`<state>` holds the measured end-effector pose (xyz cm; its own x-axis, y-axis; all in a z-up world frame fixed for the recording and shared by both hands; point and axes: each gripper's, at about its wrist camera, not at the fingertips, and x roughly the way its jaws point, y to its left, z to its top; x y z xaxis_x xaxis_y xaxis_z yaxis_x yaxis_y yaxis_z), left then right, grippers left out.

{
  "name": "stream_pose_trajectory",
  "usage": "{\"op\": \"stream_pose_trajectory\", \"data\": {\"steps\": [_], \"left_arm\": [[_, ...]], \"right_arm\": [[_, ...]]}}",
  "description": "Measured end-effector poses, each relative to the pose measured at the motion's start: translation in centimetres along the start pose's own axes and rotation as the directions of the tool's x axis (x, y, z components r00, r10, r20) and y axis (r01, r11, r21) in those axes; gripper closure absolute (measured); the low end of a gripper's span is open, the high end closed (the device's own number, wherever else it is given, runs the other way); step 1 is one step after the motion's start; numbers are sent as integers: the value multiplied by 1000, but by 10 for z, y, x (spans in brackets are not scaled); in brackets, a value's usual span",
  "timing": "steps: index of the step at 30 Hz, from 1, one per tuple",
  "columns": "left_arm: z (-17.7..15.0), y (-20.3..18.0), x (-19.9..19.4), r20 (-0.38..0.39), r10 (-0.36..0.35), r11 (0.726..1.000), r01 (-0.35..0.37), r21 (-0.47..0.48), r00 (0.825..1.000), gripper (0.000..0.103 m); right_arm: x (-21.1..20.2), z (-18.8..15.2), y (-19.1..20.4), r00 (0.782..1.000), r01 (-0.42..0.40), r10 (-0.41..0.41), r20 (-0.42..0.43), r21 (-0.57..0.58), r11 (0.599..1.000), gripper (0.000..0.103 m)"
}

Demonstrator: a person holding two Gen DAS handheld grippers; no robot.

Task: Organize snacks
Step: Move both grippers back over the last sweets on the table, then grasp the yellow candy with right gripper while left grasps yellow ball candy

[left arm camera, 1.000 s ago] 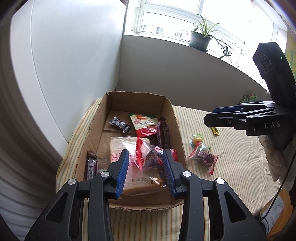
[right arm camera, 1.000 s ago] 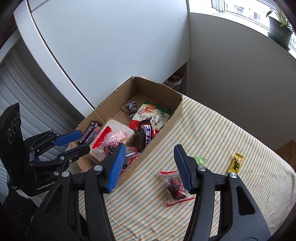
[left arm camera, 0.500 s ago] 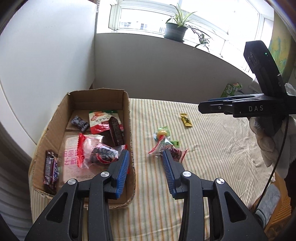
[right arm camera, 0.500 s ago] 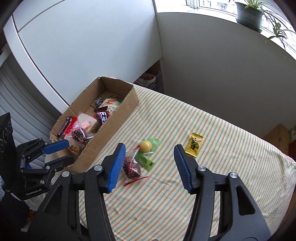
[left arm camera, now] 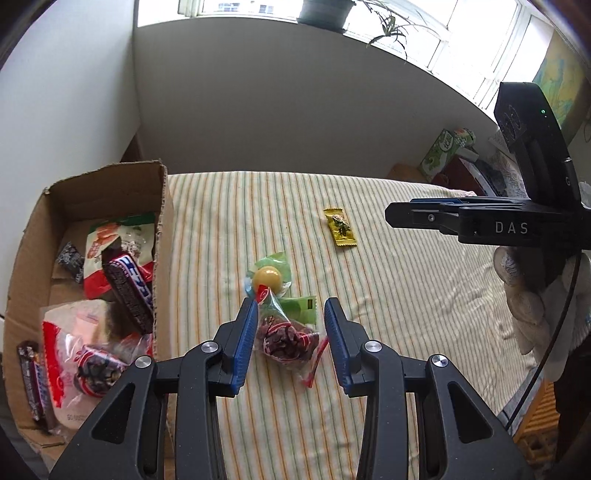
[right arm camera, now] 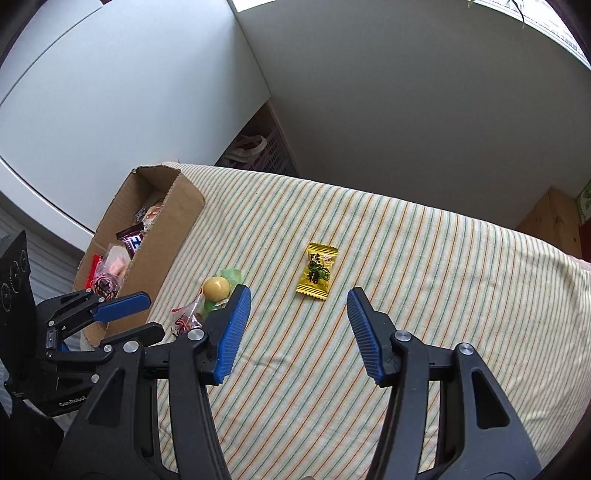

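Both tools are black plastic frames with ribbed blue pads and round silver screws: the left tool and the right tool. The right one's body reads "DAS" in pale letters, carries a small green light and trails a thin black cable. A white glove covers the hand.

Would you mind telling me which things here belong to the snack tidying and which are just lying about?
Part of the job:
- cardboard box holding snacks
- clear bag of dark sweets
- green packet
- yellow ball sweet
- yellow candy packet
- left gripper, right gripper, both open

Just lying about:
- potted plant
- green carton
- striped cloth
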<state>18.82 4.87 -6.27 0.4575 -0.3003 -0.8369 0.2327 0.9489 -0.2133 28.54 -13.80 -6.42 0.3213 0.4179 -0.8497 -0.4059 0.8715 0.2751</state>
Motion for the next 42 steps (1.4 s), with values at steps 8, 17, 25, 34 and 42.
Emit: {"op": "stream_pose_trajectory", "data": {"steps": [8,17,25,34,42], "left_arm": [[18,-11,31,-88,65,997,-60,56,994,67],[21,-12,54,-138,121,991,-111,77,983,67],[18,-7,70,-181,147,987,-133,85,973,67],[16,-2,72,-172,141,989,-131,69,975,72],[16,-8,72,-143,146,987,-135,83,979,75]], "right_arm": [[37,9,-10,998,-19,23,-64,56,998,46],[74,18,-7,993,38,-31,-115,58,998,48],[88,20,-1,988,74,-68,-139,39,996,51],[94,22,12,982,121,-121,-143,-9,993,51],[95,21,12,974,169,-173,-147,-38,985,78]]}}
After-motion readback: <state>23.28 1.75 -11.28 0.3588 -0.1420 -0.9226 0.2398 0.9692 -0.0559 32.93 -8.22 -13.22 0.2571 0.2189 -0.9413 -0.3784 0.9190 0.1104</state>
